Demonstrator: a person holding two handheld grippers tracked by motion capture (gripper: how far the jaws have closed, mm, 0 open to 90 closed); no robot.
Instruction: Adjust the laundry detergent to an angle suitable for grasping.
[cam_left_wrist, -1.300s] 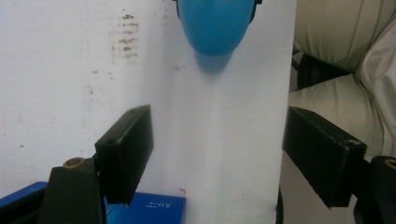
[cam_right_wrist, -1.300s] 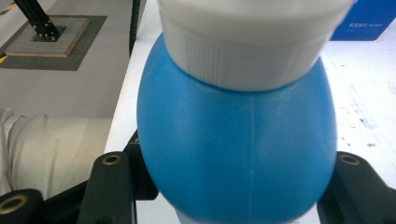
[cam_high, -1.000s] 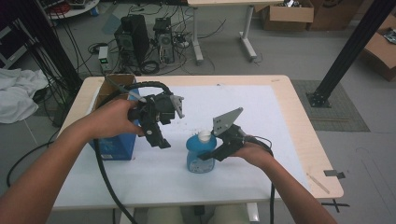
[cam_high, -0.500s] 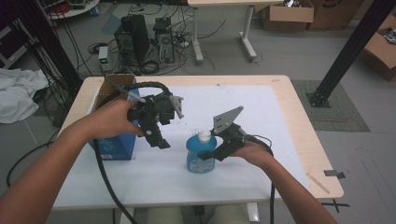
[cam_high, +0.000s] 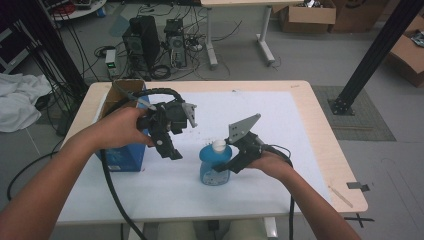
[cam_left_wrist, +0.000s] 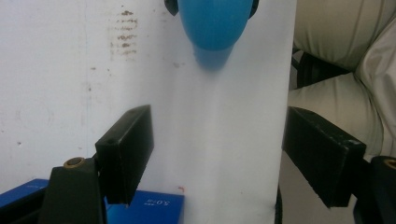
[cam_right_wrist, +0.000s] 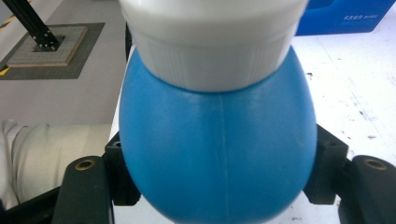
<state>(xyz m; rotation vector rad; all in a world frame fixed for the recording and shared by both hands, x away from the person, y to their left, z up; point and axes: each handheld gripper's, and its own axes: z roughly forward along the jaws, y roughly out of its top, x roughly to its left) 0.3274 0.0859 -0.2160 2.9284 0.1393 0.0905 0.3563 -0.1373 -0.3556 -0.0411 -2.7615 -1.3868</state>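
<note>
Bottle (cam_high: 214, 165), blue with a white cap, stands upright on the worktop (cam_high: 280, 125), gripped at its body between the clenched right tongs (cam_high: 226, 167). Left tongs (cam_high: 169, 149) hang released, jaws spread, near the bottle's left, beside a blue box (cam_high: 120, 160).

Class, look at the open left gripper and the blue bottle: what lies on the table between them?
Nothing: in the left gripper view, bare white table stretches from the left gripper to the blue bottle.
</note>
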